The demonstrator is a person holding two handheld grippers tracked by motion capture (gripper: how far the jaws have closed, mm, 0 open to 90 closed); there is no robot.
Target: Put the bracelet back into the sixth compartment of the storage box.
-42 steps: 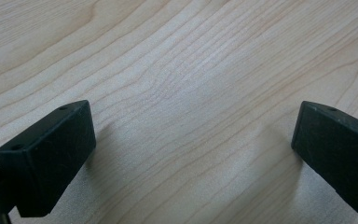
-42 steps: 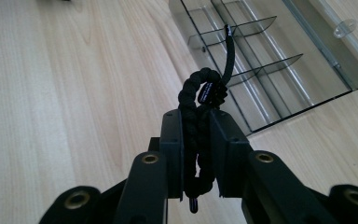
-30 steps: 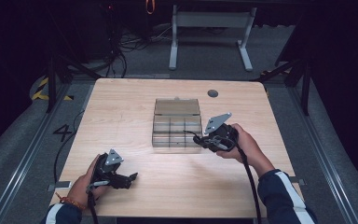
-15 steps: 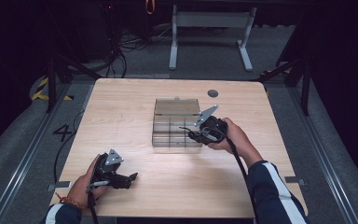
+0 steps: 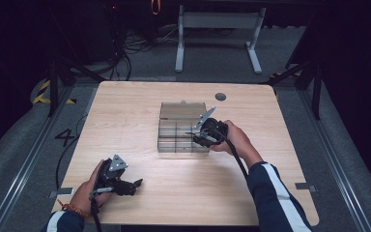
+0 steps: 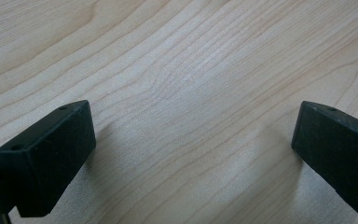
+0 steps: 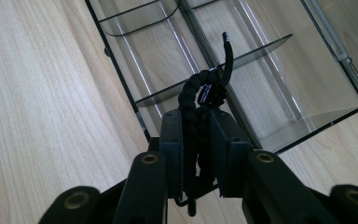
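1. Pale wood-grain table, lit from above, dark floor around it. A smoke-tinted clear plastic organiser box sits near the table's middle, lid open toward the far side.
2. In the right gripper view the box shows thin dividers forming several compartments; those in view hold nothing.
3. Right gripper, held in the person's right hand, is over the near right part of the box in the high view.
4. In its own view the right gripper has its jaws drawn in almost together, clamping a bundled black cord. The bundle stands up between the jaws, with a small label on it and one loose end pointing up and away.
5. The cord hangs above the box's near compartments, close to a centre divider; whether it touches the box, cannot tell.
6. Left gripper, held in the left hand, is at the table's near left part, well apart from the box.
7. In its own view the left gripper has jaws spread wide with bare wood between them, holding nothing.
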